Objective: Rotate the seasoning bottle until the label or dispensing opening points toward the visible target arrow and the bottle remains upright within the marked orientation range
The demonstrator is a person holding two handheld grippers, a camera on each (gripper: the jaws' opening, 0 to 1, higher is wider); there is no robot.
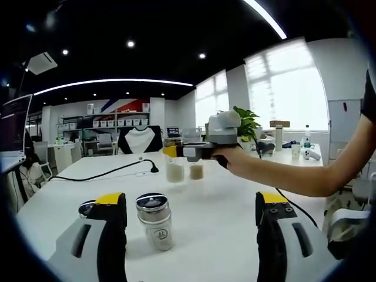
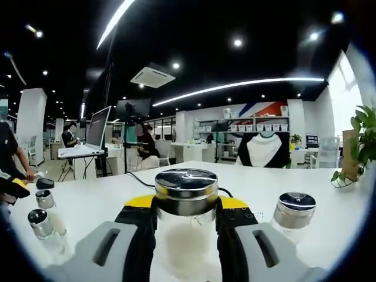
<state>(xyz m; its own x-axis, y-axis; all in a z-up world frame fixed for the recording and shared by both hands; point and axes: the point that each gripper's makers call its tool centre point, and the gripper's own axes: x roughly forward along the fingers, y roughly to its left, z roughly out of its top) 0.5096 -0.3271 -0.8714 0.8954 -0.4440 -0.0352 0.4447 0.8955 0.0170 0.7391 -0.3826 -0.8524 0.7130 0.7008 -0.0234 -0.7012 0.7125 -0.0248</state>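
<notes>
A glass seasoning bottle (image 2: 185, 235) with a steel lid and white powder stands upright on the white table (image 2: 94, 205), and my right gripper (image 2: 187, 203) is shut on it. In the left gripper view that bottle (image 1: 175, 171) sits far across the table under the right gripper (image 1: 171, 151), which a person's arm holds. My left gripper (image 1: 191, 201) is open wide low over the table. A second steel-lidded bottle (image 1: 156, 222) with a small round label stands between its jaws, closer to the left one and touching neither.
Another bottle (image 1: 196, 171) stands beside the held one, shown also as a bottle (image 2: 295, 212) on the right. Two small bottles (image 2: 42, 216) stand at the left. A black cable (image 1: 111, 171) crosses the table (image 1: 223, 200). A laptop (image 2: 97, 130) and chairs stand behind.
</notes>
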